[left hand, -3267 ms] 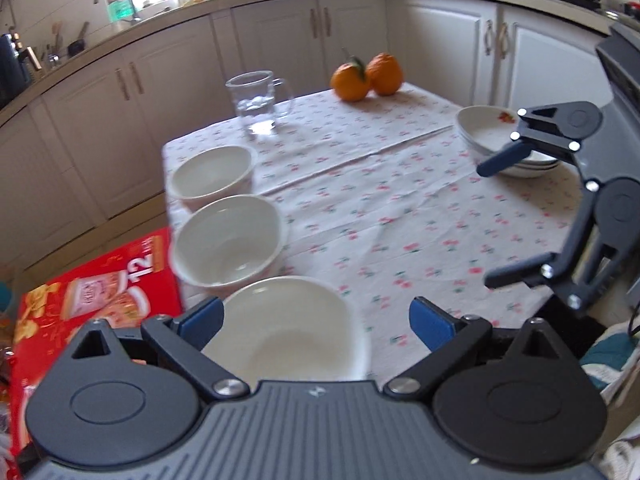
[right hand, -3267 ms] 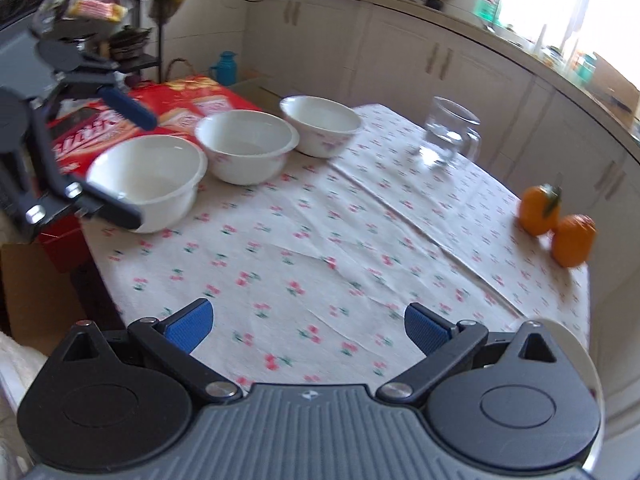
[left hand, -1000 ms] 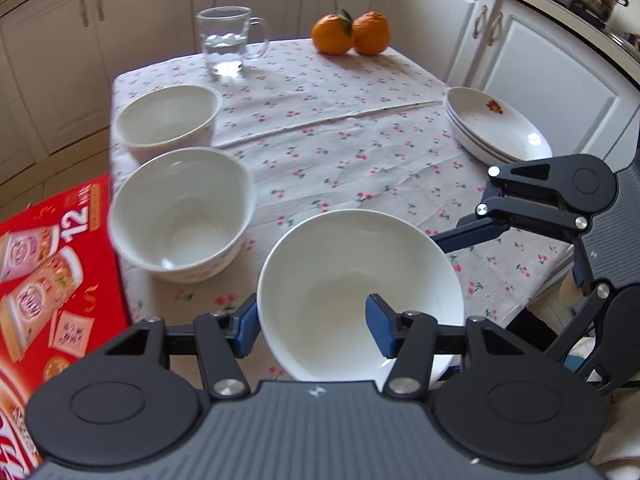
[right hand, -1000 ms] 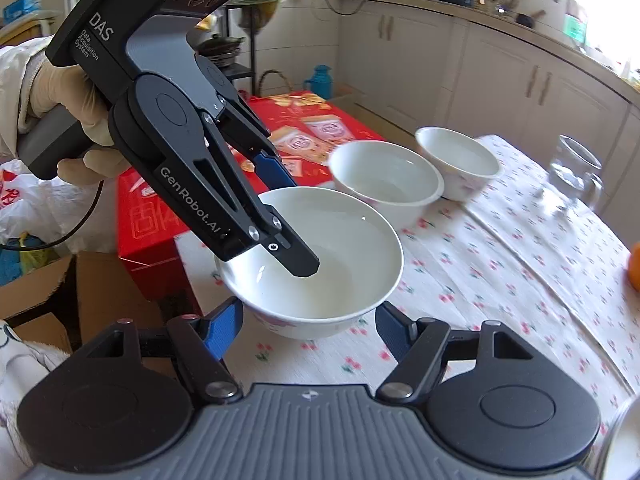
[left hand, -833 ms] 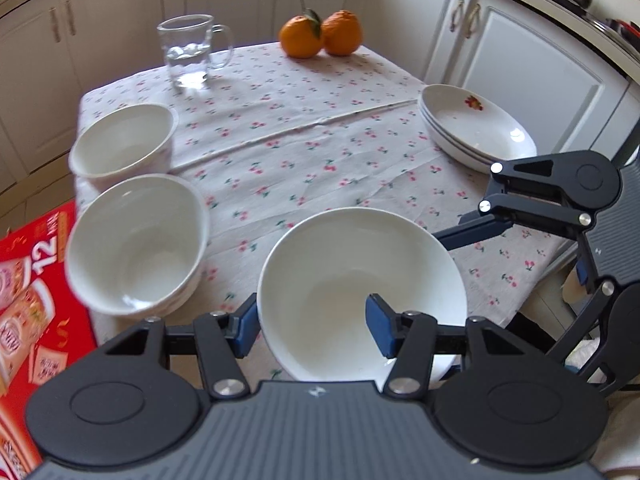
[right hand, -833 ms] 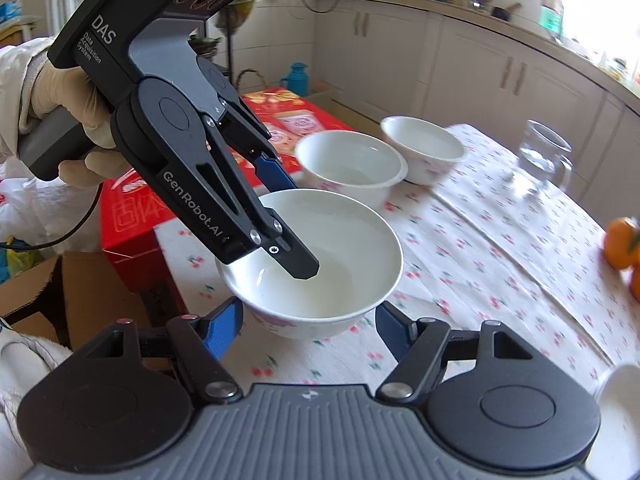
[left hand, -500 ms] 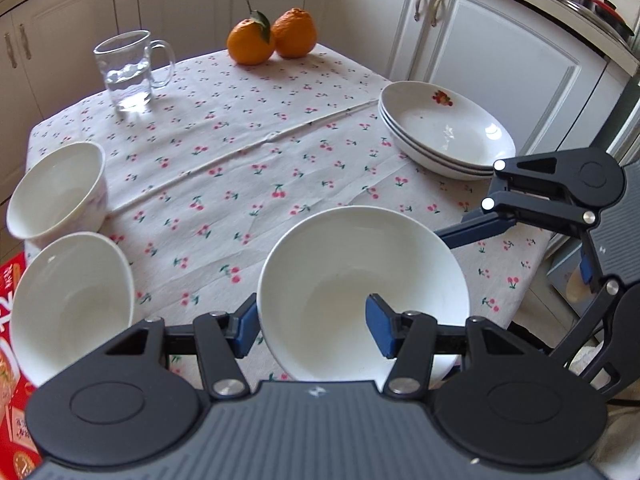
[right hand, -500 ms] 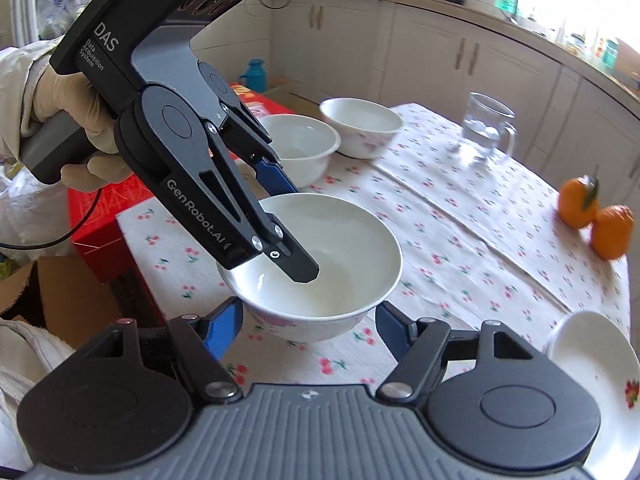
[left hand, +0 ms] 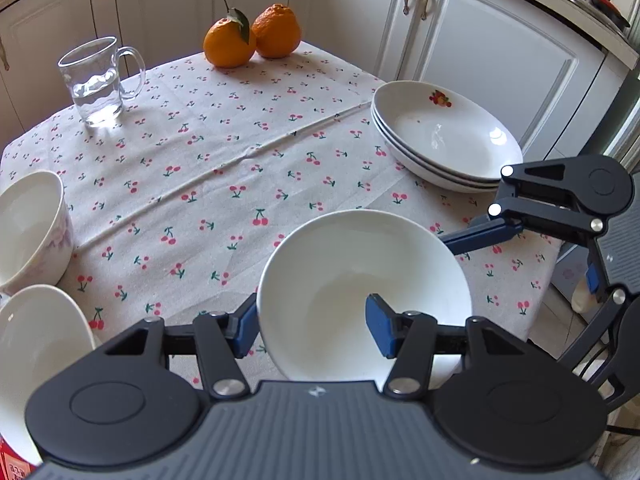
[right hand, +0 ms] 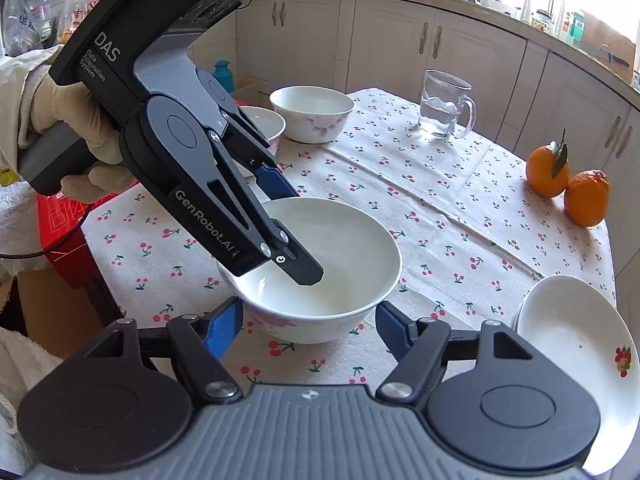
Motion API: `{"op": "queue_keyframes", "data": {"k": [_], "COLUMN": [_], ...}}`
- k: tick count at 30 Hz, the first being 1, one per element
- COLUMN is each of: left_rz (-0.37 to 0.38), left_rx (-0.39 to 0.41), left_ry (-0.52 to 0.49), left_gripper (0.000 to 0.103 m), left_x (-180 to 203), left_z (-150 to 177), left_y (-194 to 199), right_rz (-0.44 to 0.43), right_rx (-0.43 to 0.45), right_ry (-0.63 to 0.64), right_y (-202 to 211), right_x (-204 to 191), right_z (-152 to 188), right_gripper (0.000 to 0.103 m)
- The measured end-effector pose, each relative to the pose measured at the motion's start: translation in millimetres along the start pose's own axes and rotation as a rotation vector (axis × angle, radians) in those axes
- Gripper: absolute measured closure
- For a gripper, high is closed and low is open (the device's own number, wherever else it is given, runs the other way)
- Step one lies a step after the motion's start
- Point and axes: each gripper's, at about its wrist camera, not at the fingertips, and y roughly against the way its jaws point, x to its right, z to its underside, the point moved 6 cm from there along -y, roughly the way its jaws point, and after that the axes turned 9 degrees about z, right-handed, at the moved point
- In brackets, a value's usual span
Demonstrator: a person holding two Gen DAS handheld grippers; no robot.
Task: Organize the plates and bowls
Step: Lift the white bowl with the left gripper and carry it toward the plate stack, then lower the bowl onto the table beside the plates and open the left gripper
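Bowls (left hand: 362, 292): three; plates (left hand: 444, 136): three stacked.

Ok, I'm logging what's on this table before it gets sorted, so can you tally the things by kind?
Bowls: 3, the held bowl, the middle bowl, the far bowl
Plates: 3, in one plate stack
Oranges: 2, leafy orange, second orange
Glass mugs: 1, glass mug
Total: 9

3 bowls (left hand: 360, 280), 3 stacked plates (left hand: 444, 136), 2 oranges (left hand: 228, 44), 1 glass mug (left hand: 96, 84), and 2 claws (left hand: 312, 328), all at 1 counter (left hand: 240, 168).
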Motion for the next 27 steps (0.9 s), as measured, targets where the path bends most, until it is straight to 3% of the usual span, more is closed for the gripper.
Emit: {"op": "queue_keyframes", "data": {"k": [21, 24, 25, 27], "left_rz": [0.003, 0.007, 0.011, 0.0], "left_rx": [0.035, 0.038, 0.041, 0.053], "left_ry": [-0.009, -0.008, -0.003, -0.003], "left_gripper": [0.048, 0.042, 0.033, 0.021], "left_x": [-5, -5, -5, -4], "left_z": [-13, -12, -13, -13], "left_y": [-7, -7, -7, -6], "right_rz": [0.003, 0.004, 0.003, -0.006], "right_rx": [-0.009, -0.005, -0.003, 0.009], "right_ry": [-0.066, -0.064, -0.065, -0.074], "right_y": [-12, -11, -11, -10], "right_x": [11, 11, 11, 11], "right_z": [2, 2, 2, 1], "right_gripper": [0.026, 0.025, 0.025, 0.013]}}
